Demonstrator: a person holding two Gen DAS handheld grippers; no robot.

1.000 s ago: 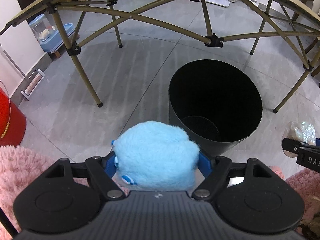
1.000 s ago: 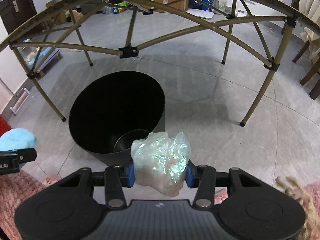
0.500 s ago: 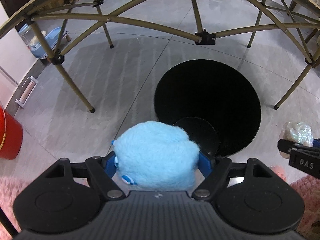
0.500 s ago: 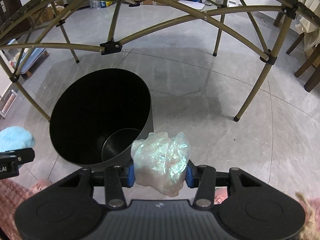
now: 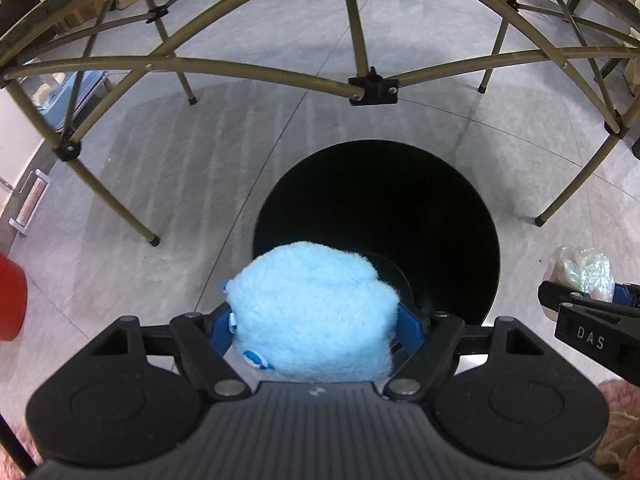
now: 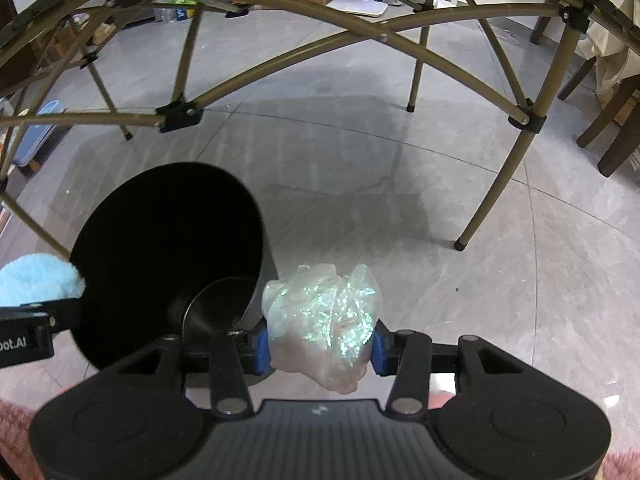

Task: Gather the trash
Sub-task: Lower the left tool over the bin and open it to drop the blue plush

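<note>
1. Grey tiled floor (image 5: 168, 184), polished, carrying everything listed below.
2. Folding frame of olive-tan metal tubes (image 5: 248, 70) with black joint clamps, arching over the scene; its feet stand on the floor around the bin.
3. Round black plastic waste bin (image 5: 376, 220), open-topped, upright on the floor under the frame; seen also in the right wrist view (image 6: 168, 256). Interior dark; contents cannot be told.
4. Left gripper (image 5: 316, 330), black with blue pads, clenched on a fluffy light-blue plush wad (image 5: 314, 316), held above the bin's near rim.
5. Right gripper (image 6: 320, 344), same make, clenched on a crumpled iridescent clear plastic wrapper (image 6: 324, 320), held just beside the bin's right wall, outside its mouth.
6. Red container (image 5: 10, 296), partly visible at the left edge.
</note>
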